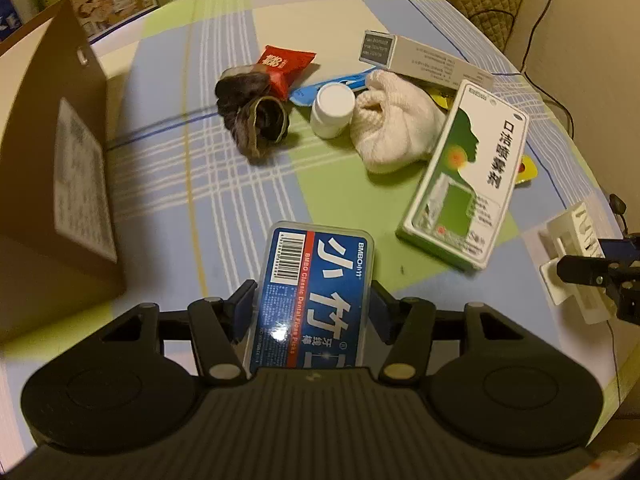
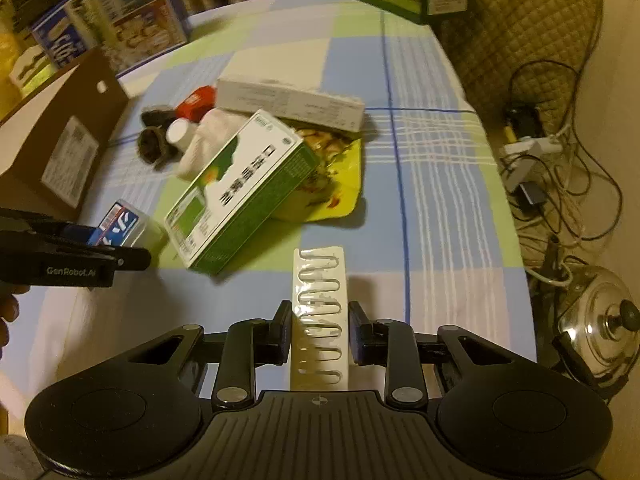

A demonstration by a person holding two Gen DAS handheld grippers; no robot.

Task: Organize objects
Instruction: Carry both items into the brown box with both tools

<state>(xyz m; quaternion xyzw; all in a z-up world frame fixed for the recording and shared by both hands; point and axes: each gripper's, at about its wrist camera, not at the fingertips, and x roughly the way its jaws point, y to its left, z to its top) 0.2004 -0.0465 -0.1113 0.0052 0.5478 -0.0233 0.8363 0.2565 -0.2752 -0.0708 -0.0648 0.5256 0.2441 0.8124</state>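
Note:
My left gripper (image 1: 314,308) is shut on a blue dental floss picks box (image 1: 316,280), held just above the checked tablecloth; the same box (image 2: 120,220) shows at the left of the right wrist view. My right gripper (image 2: 320,328) is shut on a white blister strip (image 2: 320,304). Ahead lies a pile: a green-and-white medicine box (image 1: 468,176), a white cloth (image 1: 396,124), a white bottle (image 1: 333,110), a dark furry item (image 1: 252,112), a red packet (image 1: 286,66), a blue packet (image 1: 320,90) and a long grey-white box (image 1: 420,58). A yellow snack packet (image 2: 336,176) sits under the green box (image 2: 240,192).
An open cardboard box (image 1: 52,160) stands on the left of the table, also seen as the cardboard box (image 2: 60,140). Printed cartons (image 2: 112,20) line the far edge. Off the table's right edge are cables (image 2: 560,160) and a steel kettle (image 2: 600,340). A hand (image 2: 8,312) holds the left gripper (image 2: 116,242).

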